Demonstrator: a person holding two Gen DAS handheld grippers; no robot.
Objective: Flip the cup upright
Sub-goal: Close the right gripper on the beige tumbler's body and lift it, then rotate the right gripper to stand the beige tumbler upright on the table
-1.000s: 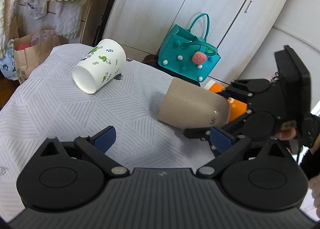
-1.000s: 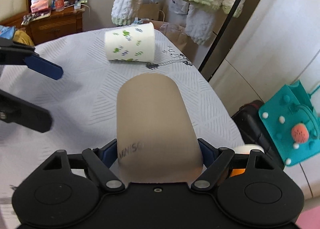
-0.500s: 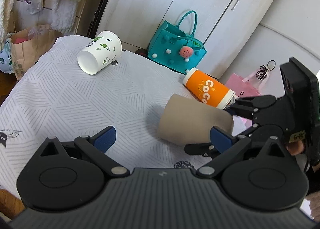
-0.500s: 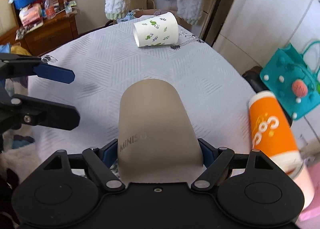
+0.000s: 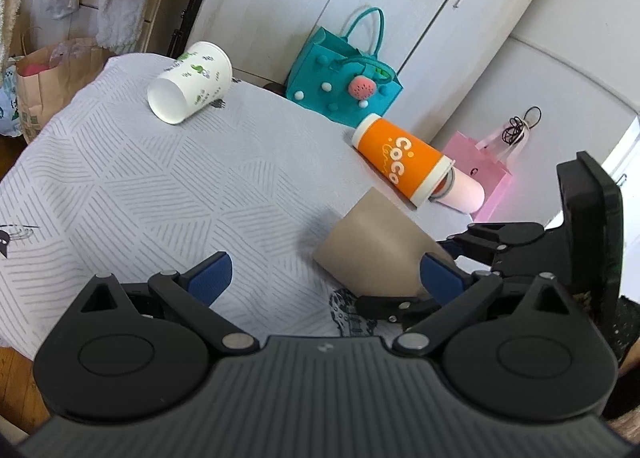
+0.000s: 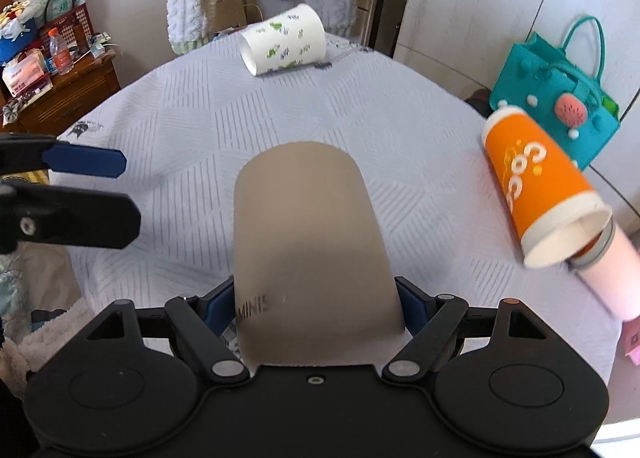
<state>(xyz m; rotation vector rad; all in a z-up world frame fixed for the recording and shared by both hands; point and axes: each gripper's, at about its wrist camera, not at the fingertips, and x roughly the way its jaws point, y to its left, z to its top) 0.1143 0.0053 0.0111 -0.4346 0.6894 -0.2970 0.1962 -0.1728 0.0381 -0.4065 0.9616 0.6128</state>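
Observation:
My right gripper (image 6: 316, 308) is shut on a tan cup (image 6: 308, 242) marked MINISO, gripped near one end with its length pointing away from me, above the white quilted table (image 6: 200, 118). The tan cup (image 5: 372, 254) also shows in the left wrist view, held tilted at the right. My left gripper (image 5: 324, 270) is open and empty, left of the cup; its fingers (image 6: 84, 162) show at the left of the right wrist view.
A white cup with green print (image 5: 190, 84) lies on its side at the far edge. An orange "CoCo" cup (image 5: 404, 158) lies with a pink cup (image 5: 464, 194) in its mouth at the right edge. A teal bag (image 5: 344, 90) stands beyond.
The right gripper has carried the tan cup back toward the near side of the table and raised it. The left gripper has pulled back too, staying open. The orange cup came into view.

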